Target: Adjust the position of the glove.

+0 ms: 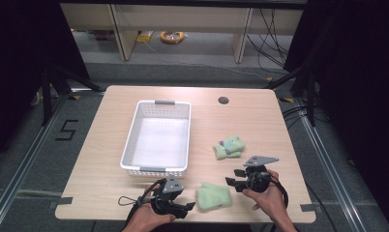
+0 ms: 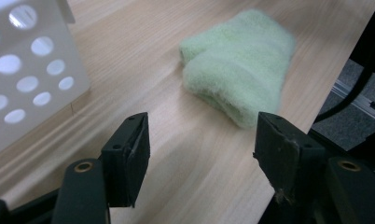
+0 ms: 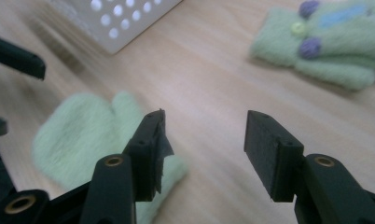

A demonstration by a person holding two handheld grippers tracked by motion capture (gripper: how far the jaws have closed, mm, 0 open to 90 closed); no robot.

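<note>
A plain light-green mitten (image 1: 213, 195) lies flat near the table's front edge, between my two grippers. My left gripper (image 1: 187, 208) sits just left of it, jaws pointing at the mitten (image 2: 241, 70) and open (image 2: 202, 144), with bare wood between them. My right gripper (image 1: 232, 177) hovers just right of and behind the mitten (image 3: 83, 135), open (image 3: 206, 140) and holding nothing. A second green mitten (image 1: 229, 147) with purple and blue decorations (image 3: 325, 46) lies farther back on the right.
A white perforated basket (image 1: 129, 140) stands empty at the table's left-centre; its wall (image 2: 27, 84) is close to my left gripper. A round cable hole (image 1: 223, 100) sits near the far edge. The table's front edge is right behind both hands.
</note>
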